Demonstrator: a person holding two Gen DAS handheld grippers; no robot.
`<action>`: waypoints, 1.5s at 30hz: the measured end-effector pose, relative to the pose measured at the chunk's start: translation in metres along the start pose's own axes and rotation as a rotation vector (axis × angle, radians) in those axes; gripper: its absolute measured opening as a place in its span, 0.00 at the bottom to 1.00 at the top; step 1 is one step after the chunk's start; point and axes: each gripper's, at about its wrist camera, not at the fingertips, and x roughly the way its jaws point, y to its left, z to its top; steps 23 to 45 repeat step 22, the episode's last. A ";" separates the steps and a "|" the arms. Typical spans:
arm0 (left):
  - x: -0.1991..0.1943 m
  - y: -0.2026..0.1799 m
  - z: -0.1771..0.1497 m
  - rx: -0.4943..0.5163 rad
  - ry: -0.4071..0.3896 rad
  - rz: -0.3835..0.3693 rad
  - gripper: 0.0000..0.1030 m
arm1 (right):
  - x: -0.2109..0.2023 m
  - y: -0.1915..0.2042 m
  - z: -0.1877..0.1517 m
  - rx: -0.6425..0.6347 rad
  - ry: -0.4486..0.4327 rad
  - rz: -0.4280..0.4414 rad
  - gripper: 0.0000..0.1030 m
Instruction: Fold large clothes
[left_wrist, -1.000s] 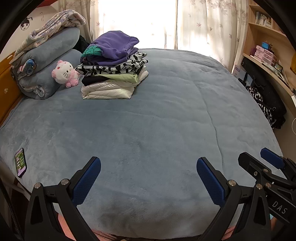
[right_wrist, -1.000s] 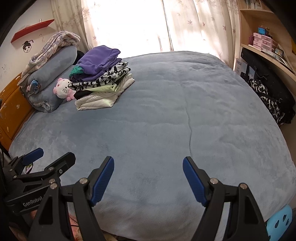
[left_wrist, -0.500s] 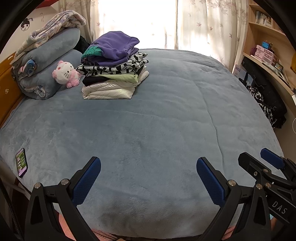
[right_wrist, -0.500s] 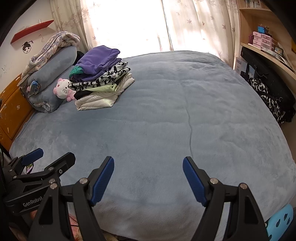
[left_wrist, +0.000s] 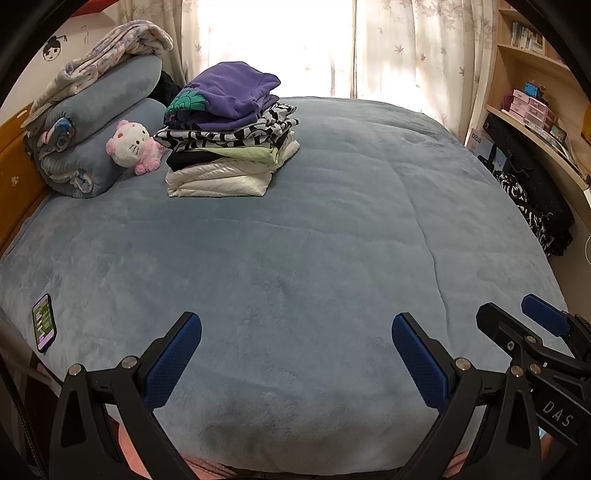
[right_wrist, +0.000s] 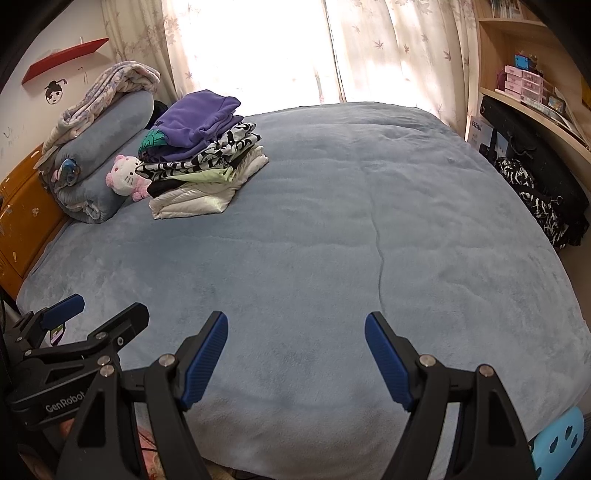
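Both my grippers, left gripper (left_wrist: 295, 354) and right gripper (right_wrist: 295, 354), hang released and empty over the blue bedspread (left_wrist: 314, 240). Folded clothes stack (left_wrist: 229, 136) sits far off by the plush toy (left_wrist: 133, 147).

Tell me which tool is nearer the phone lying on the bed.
Left. The left tool hovers just right of the phone at the bed's near-left edge; the right tool sits further right, beyond the left one.
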 end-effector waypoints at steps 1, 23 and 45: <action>0.000 0.001 0.000 0.000 0.000 -0.001 0.99 | 0.000 0.001 -0.001 0.000 0.000 -0.001 0.75; -0.001 0.005 -0.002 0.000 -0.015 0.001 0.99 | 0.001 0.002 -0.001 -0.001 0.002 -0.003 0.75; -0.001 0.005 -0.002 0.000 -0.015 0.001 0.99 | 0.001 0.002 -0.001 -0.001 0.002 -0.003 0.75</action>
